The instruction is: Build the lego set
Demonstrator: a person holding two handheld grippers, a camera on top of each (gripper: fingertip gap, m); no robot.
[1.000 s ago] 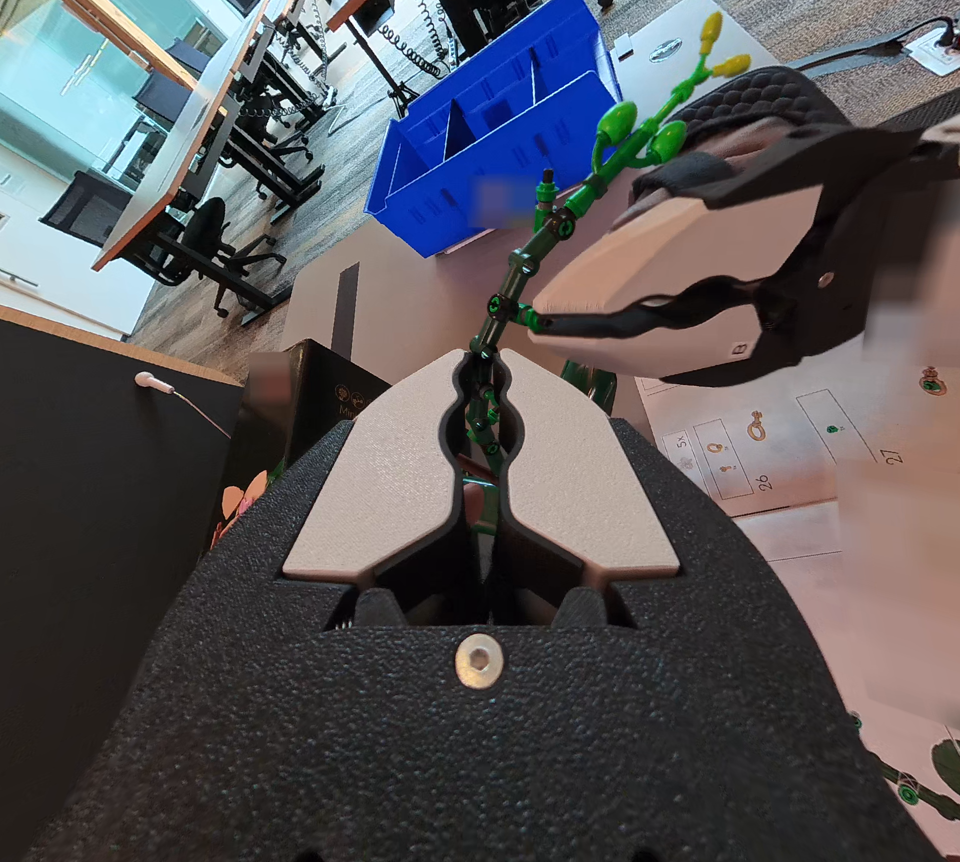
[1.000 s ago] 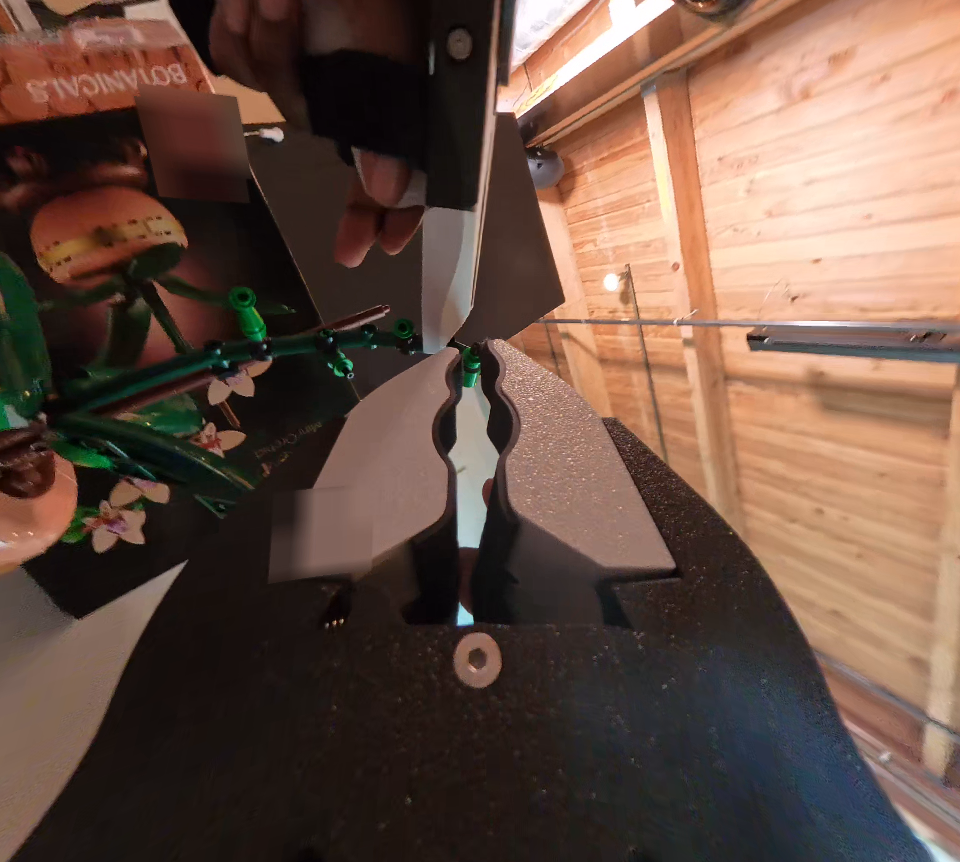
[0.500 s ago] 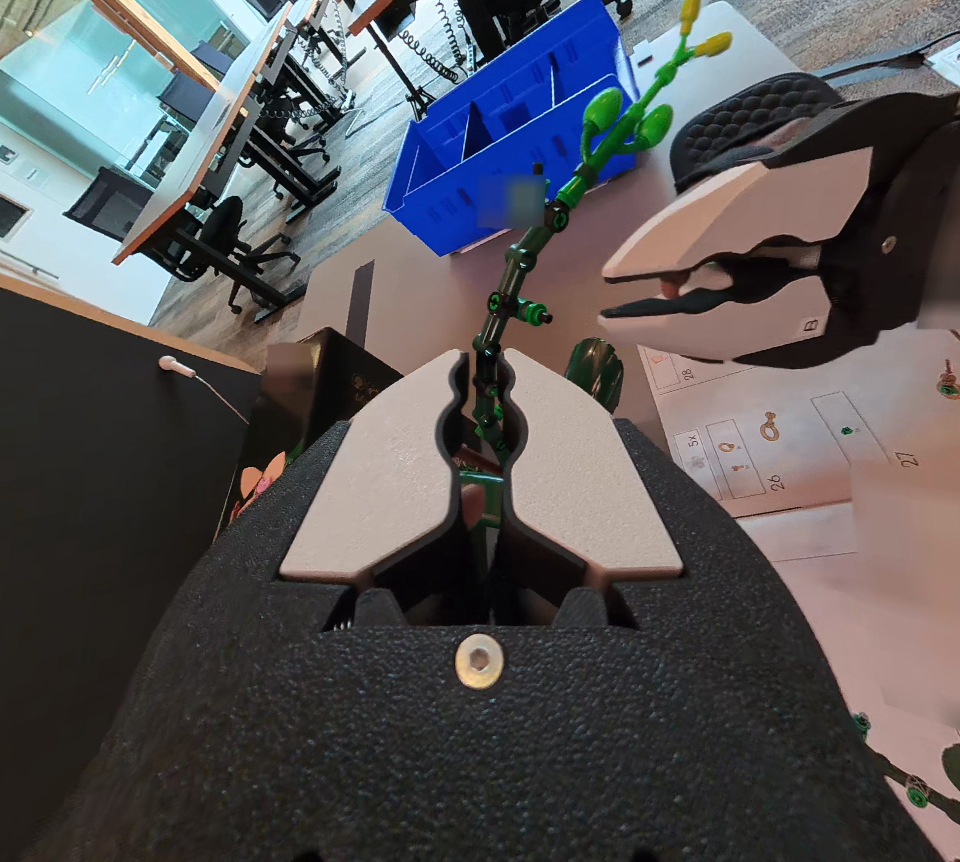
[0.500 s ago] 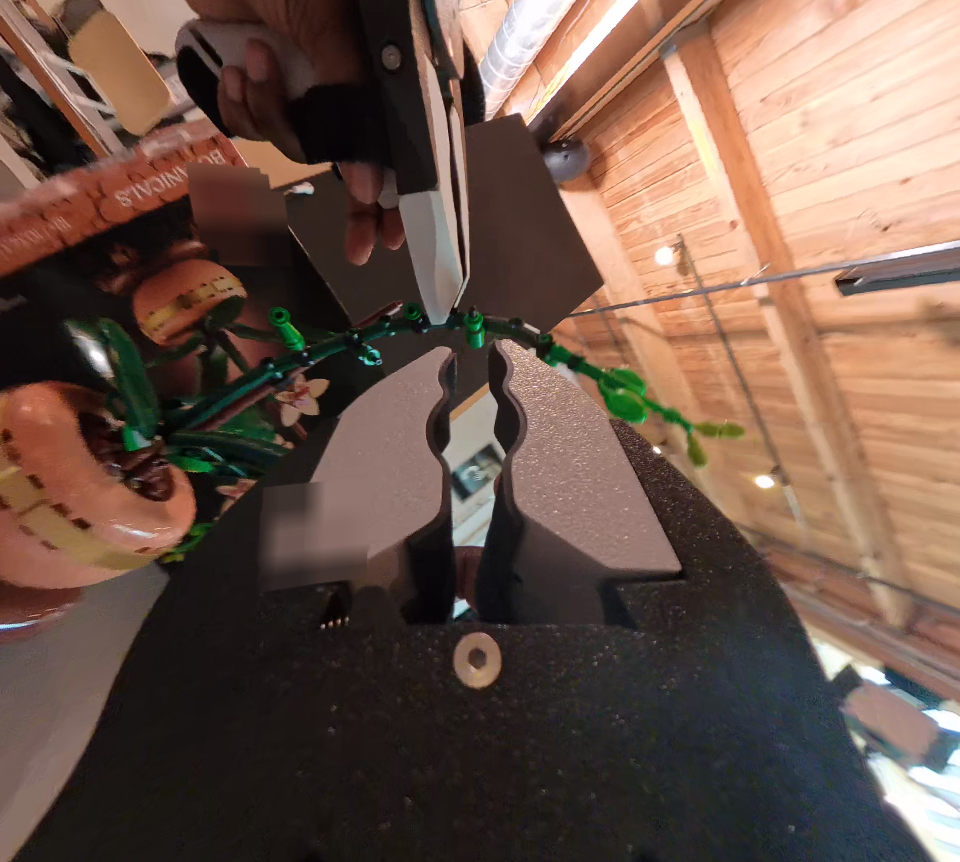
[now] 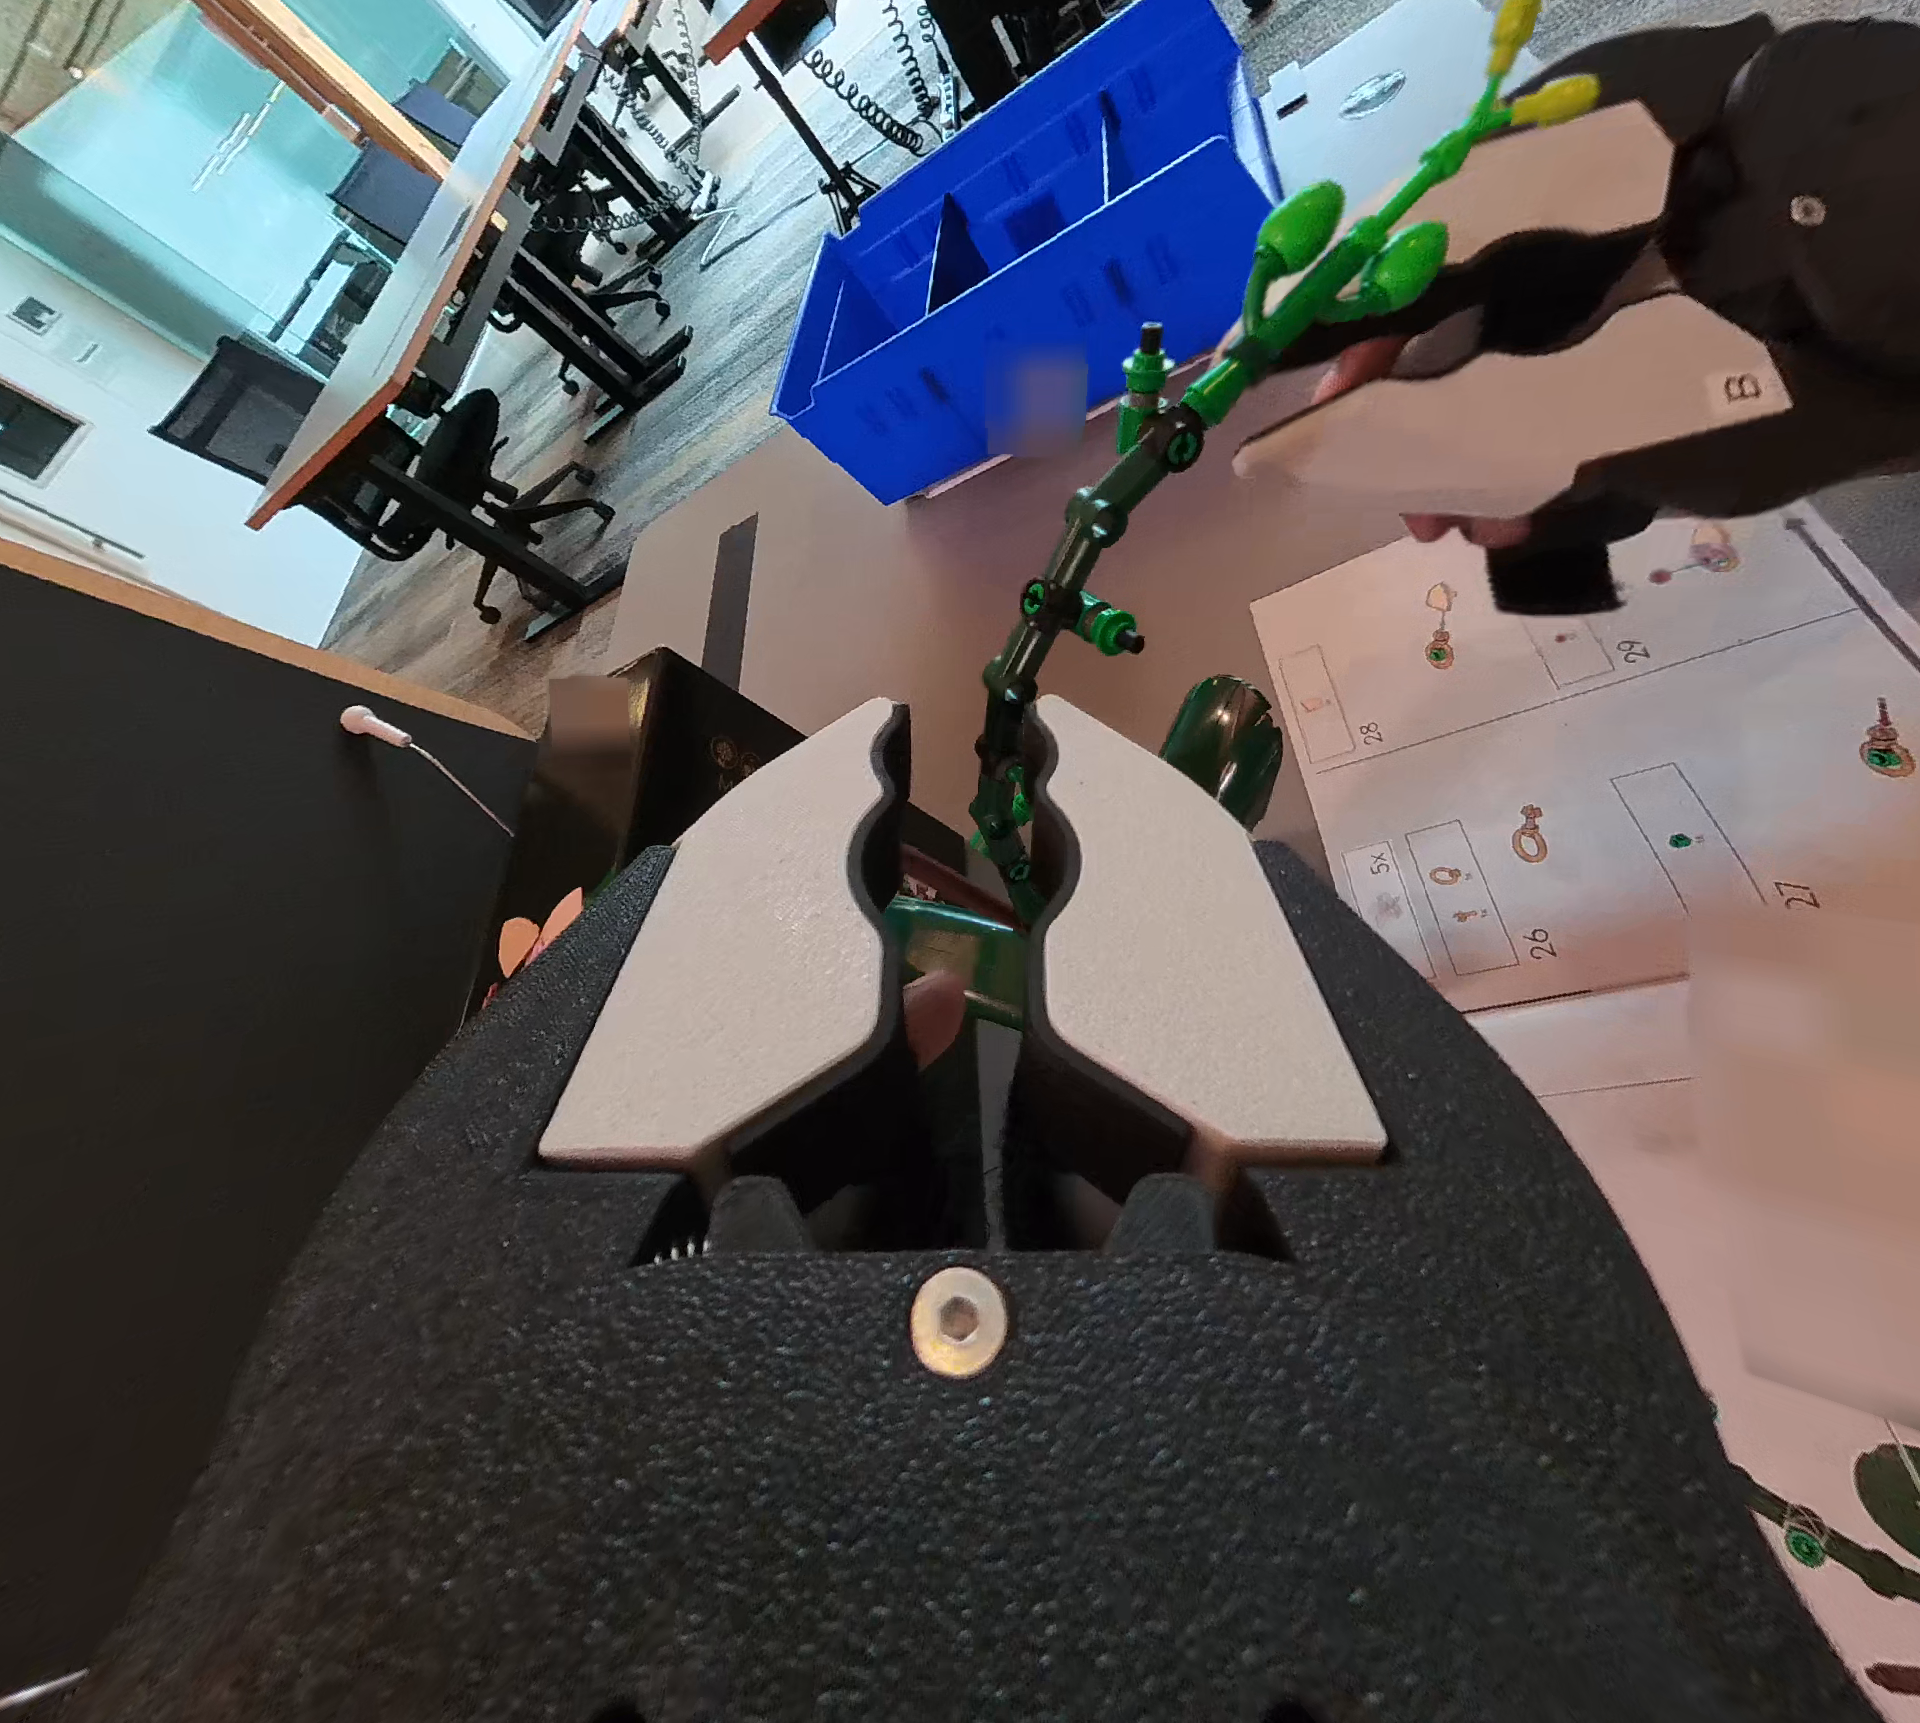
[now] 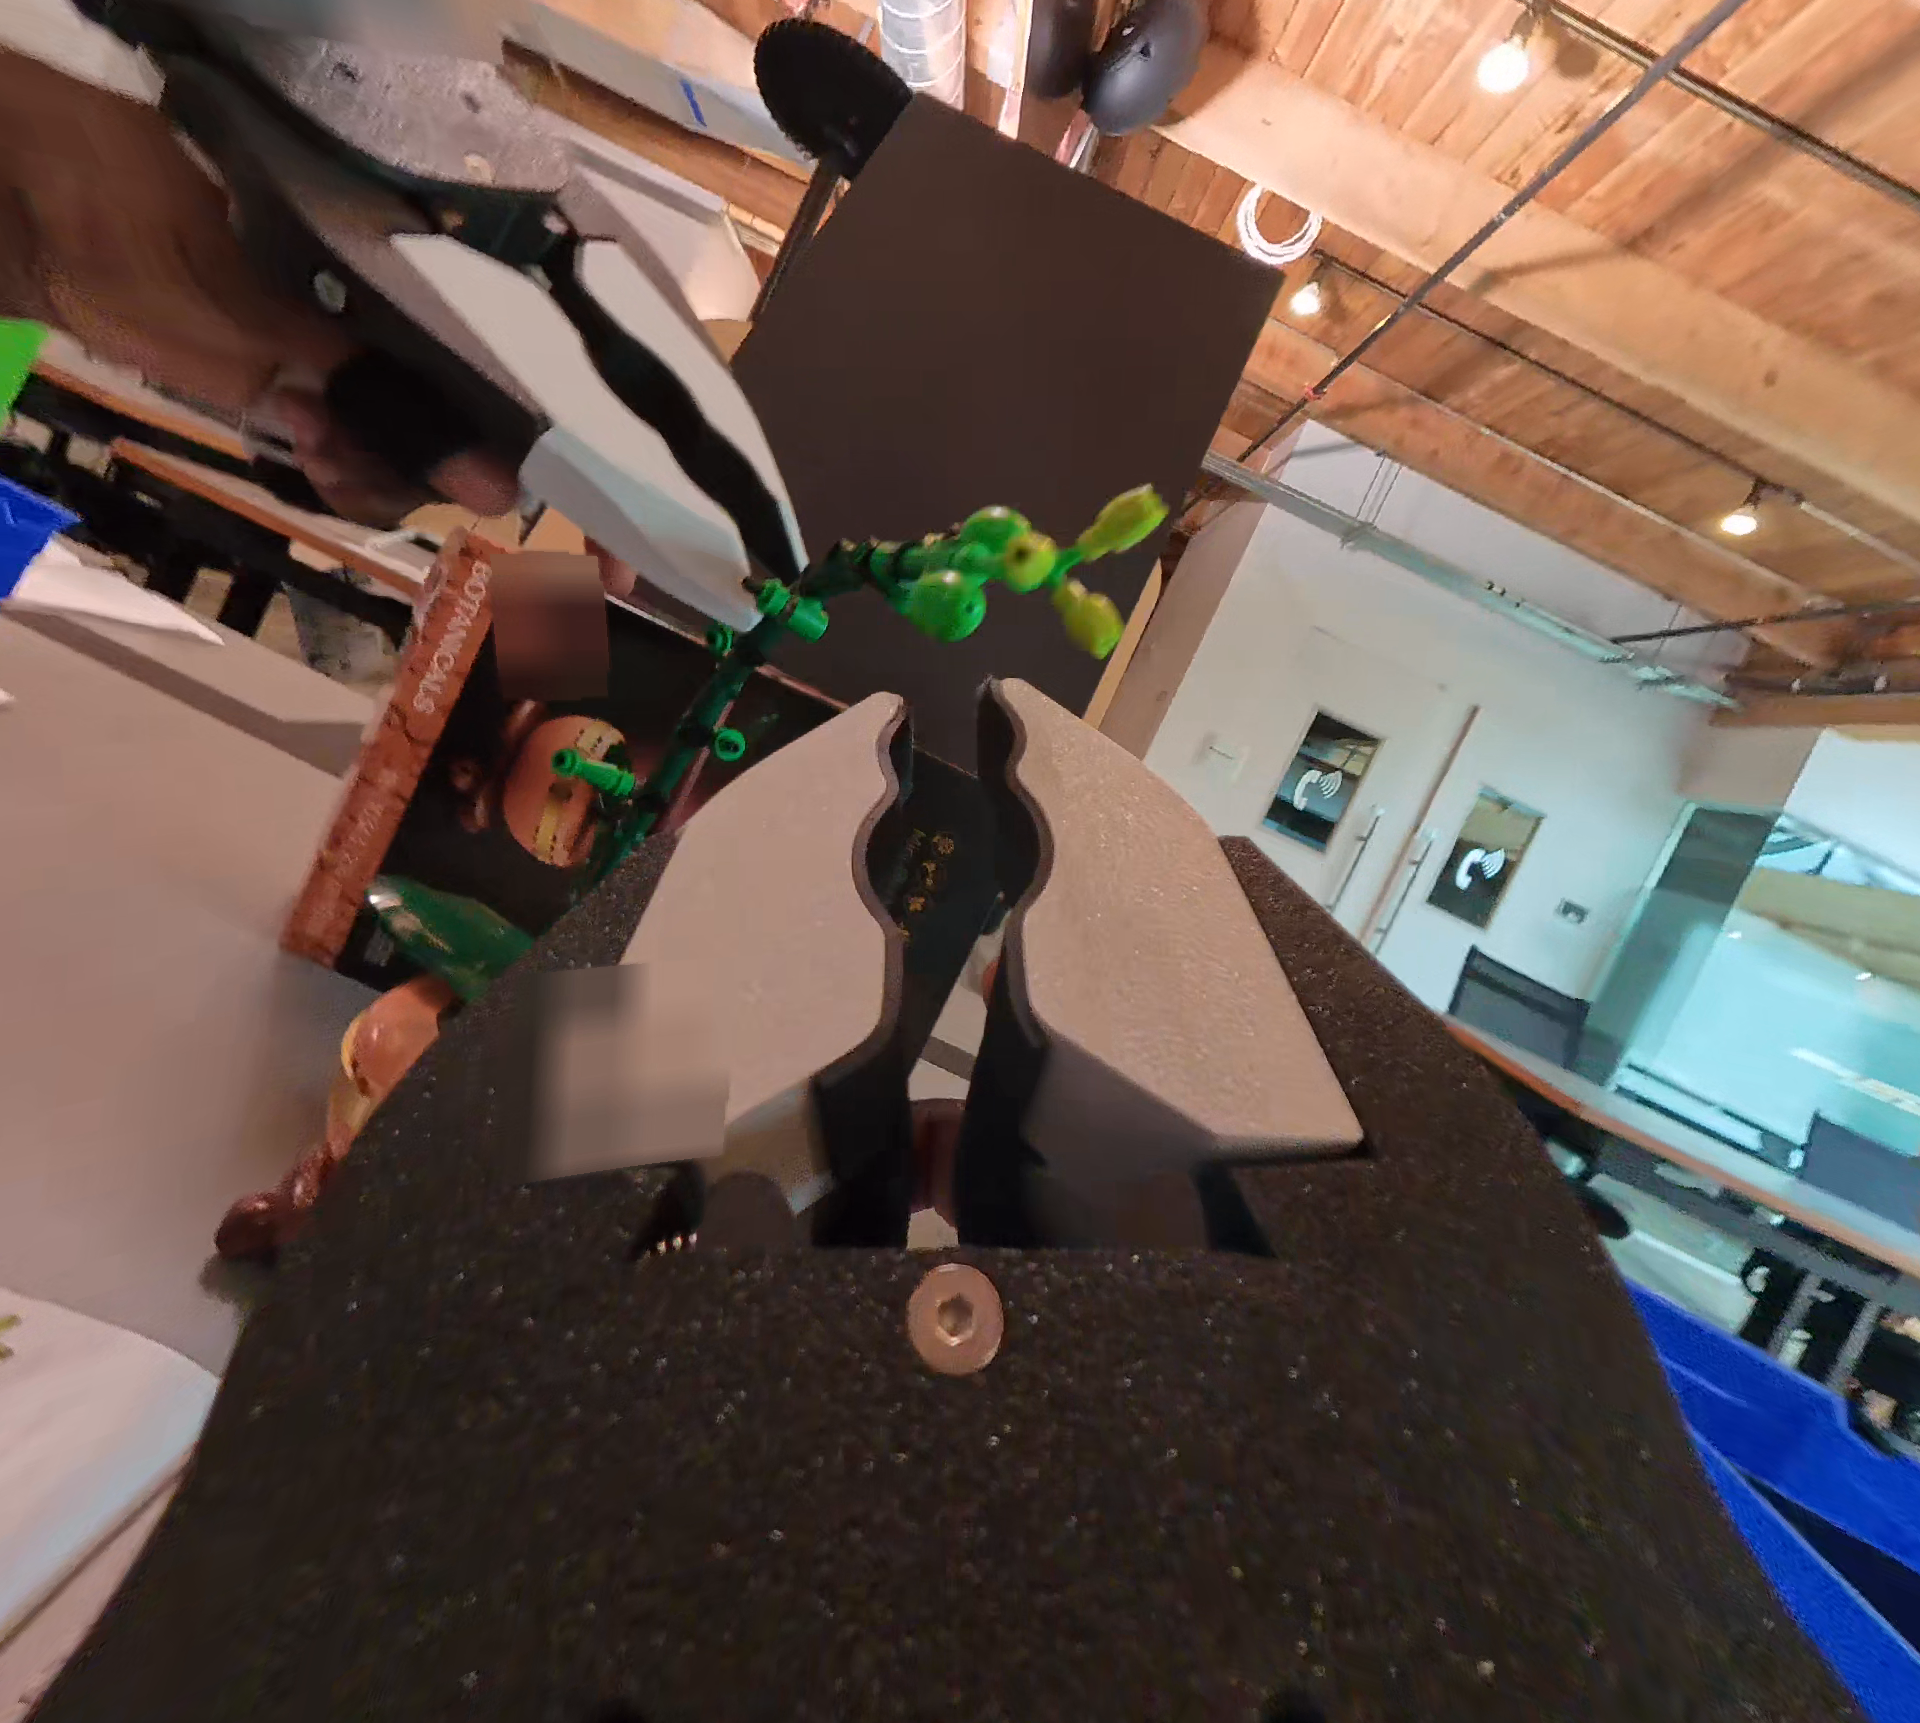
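Observation:
A lego plant stem rises from between my left gripper's fingers, dark green below and bright green above, with green and yellow buds at its tip. My left gripper is open; the stem runs through the gap and leans on the right finger. The stem's base is hidden behind the gripper. My right gripper is open and empty. In the left wrist view it hovers beside the stem's upper part. In the right wrist view the stem stands left of my right fingers, with the left gripper at it.
A blue divided bin stands at the table's far side. An open instruction booklet lies to the right. The set's box stands behind the stem, with terracotta-coloured pot pieces and a dark green leaf near it. There is about 7 cm between the tips of the two grippers.
My right gripper has let go of a small green piece on the stem and drawn back to the upper right. My left gripper's fingers have parted around the stem.

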